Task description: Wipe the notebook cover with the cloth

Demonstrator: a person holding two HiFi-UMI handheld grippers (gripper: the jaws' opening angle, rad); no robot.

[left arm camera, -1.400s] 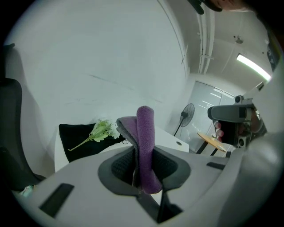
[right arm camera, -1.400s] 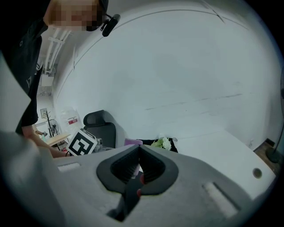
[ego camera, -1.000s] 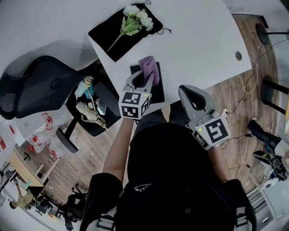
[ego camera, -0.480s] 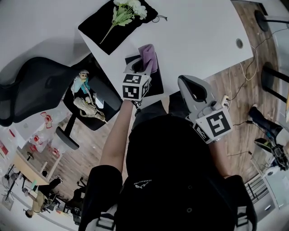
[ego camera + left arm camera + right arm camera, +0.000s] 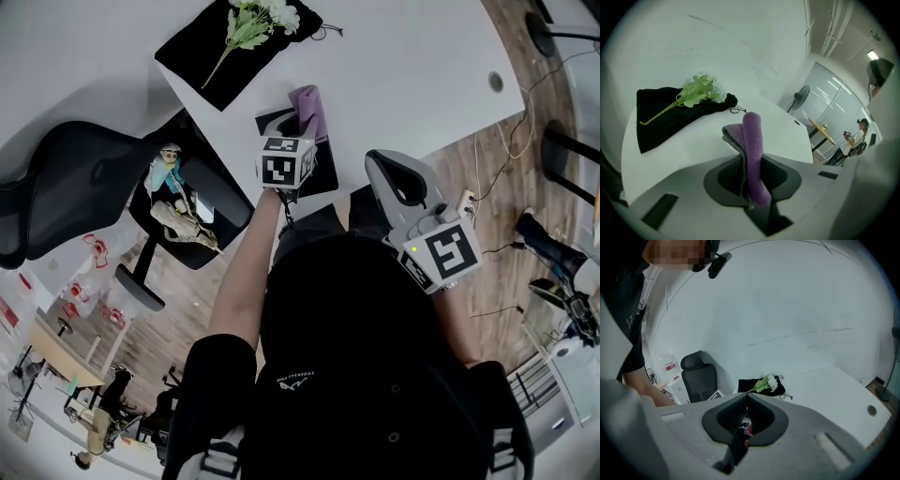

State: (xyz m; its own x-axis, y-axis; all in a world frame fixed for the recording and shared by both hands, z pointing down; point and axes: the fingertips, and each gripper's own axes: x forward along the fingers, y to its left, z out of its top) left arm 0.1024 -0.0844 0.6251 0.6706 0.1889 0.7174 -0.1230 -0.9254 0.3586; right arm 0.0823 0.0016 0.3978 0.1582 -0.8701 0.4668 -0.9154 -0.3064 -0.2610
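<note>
Purple cloth (image 5: pixel 752 140) pinched upright, left gripper (image 5: pixel 292 133) outstretched.

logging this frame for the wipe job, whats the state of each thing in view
left claw, shut on the cloth
cloth, folded, sticking up out of the claw
right claw, shut, nothing held
notebook, closed, flat at the edge of the table
flowers, lying on the black pouch
</note>
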